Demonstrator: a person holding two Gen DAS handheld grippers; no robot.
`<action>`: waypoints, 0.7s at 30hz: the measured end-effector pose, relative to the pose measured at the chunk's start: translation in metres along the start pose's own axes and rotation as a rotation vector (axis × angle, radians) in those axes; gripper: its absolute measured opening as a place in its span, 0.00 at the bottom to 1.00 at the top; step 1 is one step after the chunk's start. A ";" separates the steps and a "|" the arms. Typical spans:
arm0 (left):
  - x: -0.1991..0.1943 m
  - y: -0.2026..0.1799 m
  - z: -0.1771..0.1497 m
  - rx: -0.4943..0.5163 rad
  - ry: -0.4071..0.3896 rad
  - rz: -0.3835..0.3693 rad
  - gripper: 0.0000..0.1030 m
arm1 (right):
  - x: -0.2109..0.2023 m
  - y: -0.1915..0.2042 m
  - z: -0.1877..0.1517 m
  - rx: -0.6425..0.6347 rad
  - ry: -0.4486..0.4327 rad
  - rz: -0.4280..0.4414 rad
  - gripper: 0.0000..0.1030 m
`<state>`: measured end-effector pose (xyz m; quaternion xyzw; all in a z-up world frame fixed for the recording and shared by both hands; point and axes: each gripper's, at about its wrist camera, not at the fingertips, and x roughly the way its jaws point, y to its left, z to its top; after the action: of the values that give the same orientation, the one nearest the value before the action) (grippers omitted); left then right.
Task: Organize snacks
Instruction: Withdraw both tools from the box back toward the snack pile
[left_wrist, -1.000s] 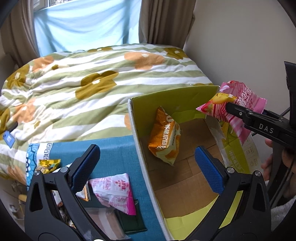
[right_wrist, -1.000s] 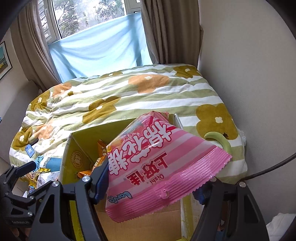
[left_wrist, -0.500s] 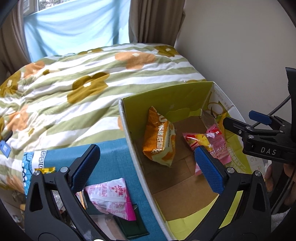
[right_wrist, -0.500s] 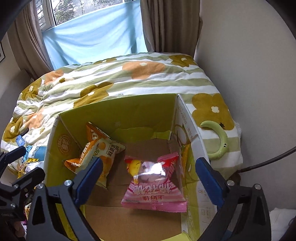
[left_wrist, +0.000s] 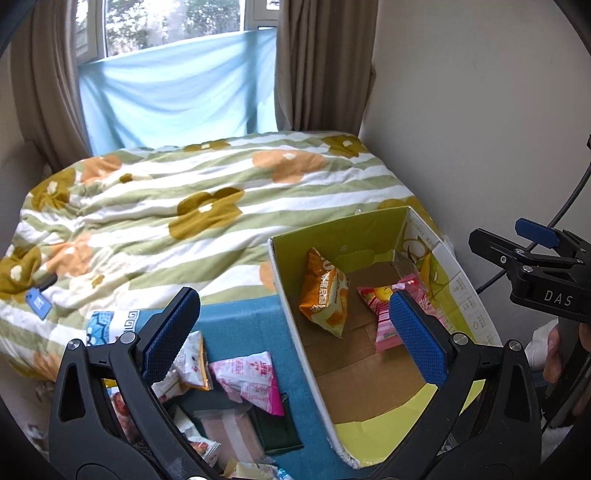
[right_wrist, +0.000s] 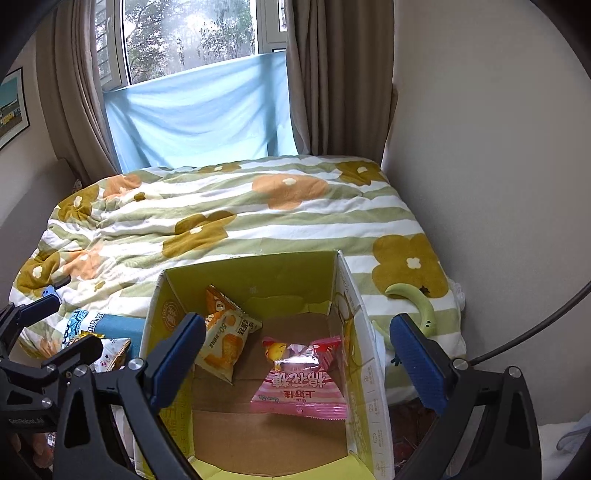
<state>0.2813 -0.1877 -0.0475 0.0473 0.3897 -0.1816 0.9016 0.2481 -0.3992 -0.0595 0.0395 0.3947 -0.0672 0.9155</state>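
loose snack packets: a small heap is seen on the blue cloth, just left of the cardboard box and outside its left wall. the nearest to that wall is a pink-and-white packet, lying flat with its long axis slanting toward the wall's near end; an orange-edged packet lies further left of the box, partly under the left claw's finger as framed.

packets already stored: an orange packet leans against the box's left wall; a pink striped packet lies flat on the box floor, toward the right wall.

left claw: spread wide, nothing held; seen above the box's left wall, the heap below and to its left. it is judged the nearer claw to the loose packets.

right claw: spread wide, nothing held; seen above the box interior, the pink striped packet lying free beneath it. the heap lies beyond the left wall from it.

edges and room: the left wall stands upright between heap and box floor and would have to be cleared from above. bare floor is left at the box's near end. the striped quilt lies behind the box, the room wall to its right.
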 end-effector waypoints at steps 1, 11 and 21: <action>-0.010 0.000 -0.002 0.001 -0.016 0.013 0.98 | -0.009 0.002 -0.001 0.002 -0.016 0.005 0.97; -0.114 -0.006 -0.063 -0.020 -0.140 0.096 0.98 | -0.103 0.018 -0.047 -0.035 -0.169 0.030 0.97; -0.189 -0.018 -0.149 -0.043 -0.153 0.122 0.98 | -0.166 0.021 -0.123 -0.009 -0.193 0.035 0.97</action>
<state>0.0538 -0.1162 -0.0135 0.0377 0.3199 -0.1211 0.9389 0.0504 -0.3478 -0.0230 0.0359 0.3042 -0.0528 0.9505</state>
